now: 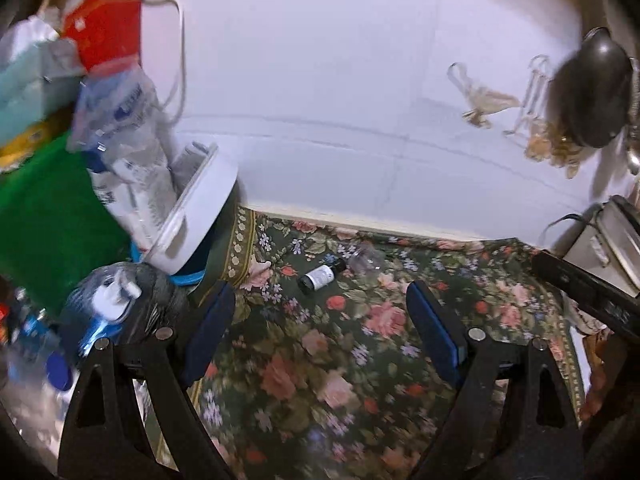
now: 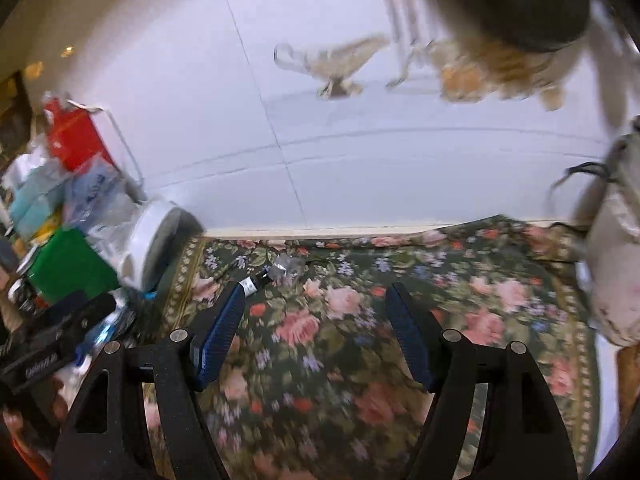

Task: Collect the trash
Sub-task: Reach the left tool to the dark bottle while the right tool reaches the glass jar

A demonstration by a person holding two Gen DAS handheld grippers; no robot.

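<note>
Open room: the floral rug (image 1: 320,360) is mostly bare in the middle, and the white tiled floor (image 1: 320,100) past its far edge is wide open too.
Rug edge: a pale strip runs along the far side where it meets the tile, just behind the trash.
Trash: a small dark bottle (image 1: 322,277) with a white label lies on its side on the rug near that far edge; a crumpled clear plastic piece (image 1: 366,261) sits just beside it to the right. In the right wrist view the bottle (image 2: 253,283) peeks out right behind the left finger.
Left tool (image 1: 320,320): spread wide, nothing between the fingers, above the rug, short of the bottle.
Right tool (image 2: 316,320): also spread, holding nothing.
Left-side clutter: a pile of bags (image 1: 100,80), red, green and clear plastic, plus a white round container (image 1: 196,216) tipped over onto the rug corner. Pretty crowded there.
Right side: a dark round thing (image 1: 592,96) and a pale bag (image 2: 612,280) at the rug's edge.
</note>
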